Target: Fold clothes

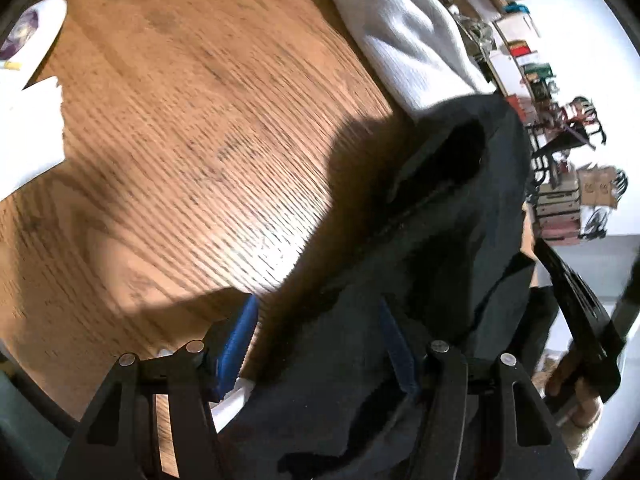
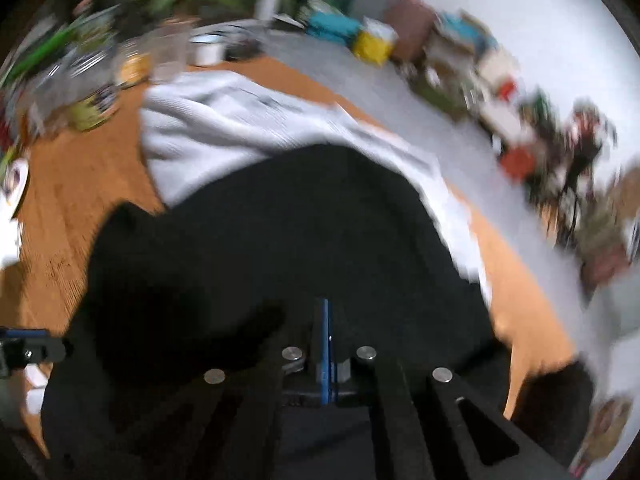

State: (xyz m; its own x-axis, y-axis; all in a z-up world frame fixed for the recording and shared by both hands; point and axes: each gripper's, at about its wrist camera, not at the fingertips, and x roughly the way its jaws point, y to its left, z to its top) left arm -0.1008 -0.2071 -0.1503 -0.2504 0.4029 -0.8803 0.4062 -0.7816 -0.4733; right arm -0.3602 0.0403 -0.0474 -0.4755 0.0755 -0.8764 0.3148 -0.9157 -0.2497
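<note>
Left hand-held gripper point(image 1: 316, 344) apart over black garment point(image 1: 400, 280) | right hand-held gripper point(image 2: 326, 320) together | bare table point(image 1: 180, 120) leftward

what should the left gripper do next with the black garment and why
Probably close the left gripper on the black garment. Its blue fingers stand apart with the cloth's edge between them, unpinched, while the right gripper is already shut over the same garment on the wooden table.

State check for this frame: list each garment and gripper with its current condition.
black garment: crumpled on the table, overlapping the white garment
white garment: lying rumpled, partly covered
left gripper: jaws open over the black garment's edge
right gripper: jaws shut
</note>
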